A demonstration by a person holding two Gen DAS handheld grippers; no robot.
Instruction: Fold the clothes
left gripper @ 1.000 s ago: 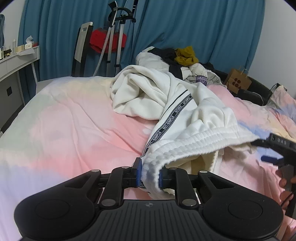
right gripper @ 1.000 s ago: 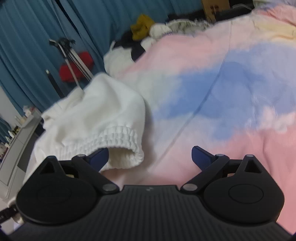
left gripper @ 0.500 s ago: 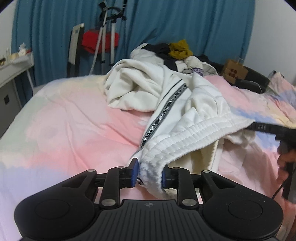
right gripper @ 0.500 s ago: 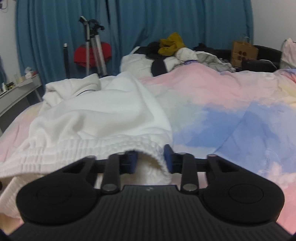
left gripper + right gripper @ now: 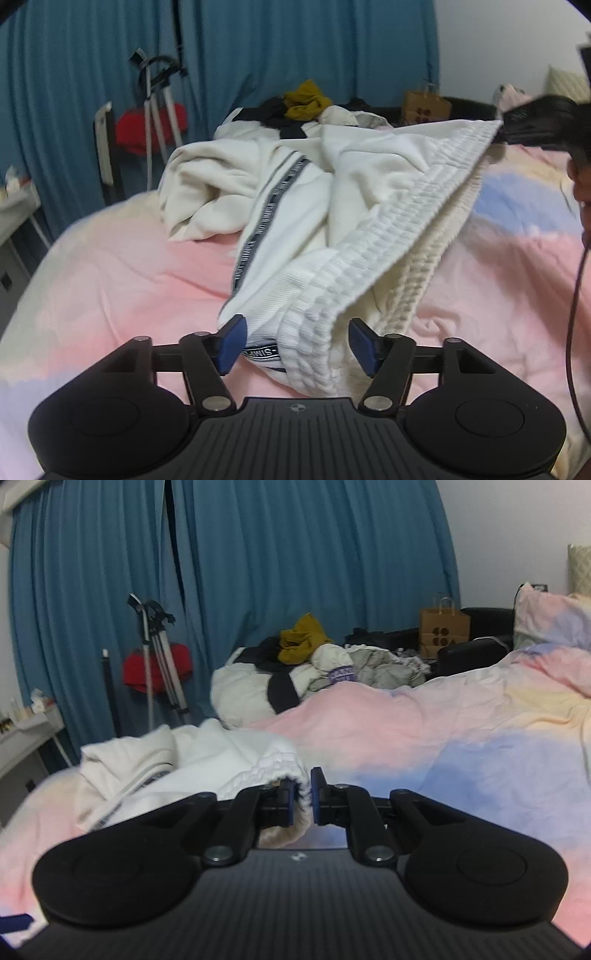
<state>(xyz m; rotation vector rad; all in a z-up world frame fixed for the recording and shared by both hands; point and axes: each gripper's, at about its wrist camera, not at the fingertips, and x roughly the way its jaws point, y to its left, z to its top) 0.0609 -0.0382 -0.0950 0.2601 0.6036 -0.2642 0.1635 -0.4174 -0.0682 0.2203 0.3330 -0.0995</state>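
White sweatpants [image 5: 295,206] with a black lettered side stripe lie bunched on the pastel pink and blue bed cover [image 5: 129,280]. Their ribbed waistband [image 5: 369,251] stretches from near me up to the right. My left gripper [image 5: 297,345] is low over the bed. Its jaws are opening wide, and the near end of the waistband lies loose between them, with the right pad clear of the cloth. My right gripper [image 5: 303,799] is closing and pinches the other end of the waistband [image 5: 280,764]. In the left wrist view my right gripper [image 5: 532,122] holds that end raised.
A heap of other clothes [image 5: 314,657] lies at the bed's far side, with a brown paper bag [image 5: 443,631] and a pillow [image 5: 546,616] to the right. A tripod [image 5: 159,657] stands before the blue curtain [image 5: 295,554]. A white desk [image 5: 26,734] is at left.
My left jaws have spread and let go of the waistband's near end. My right jaws have shut on the far end and lifted it, pulling the waistband taut.
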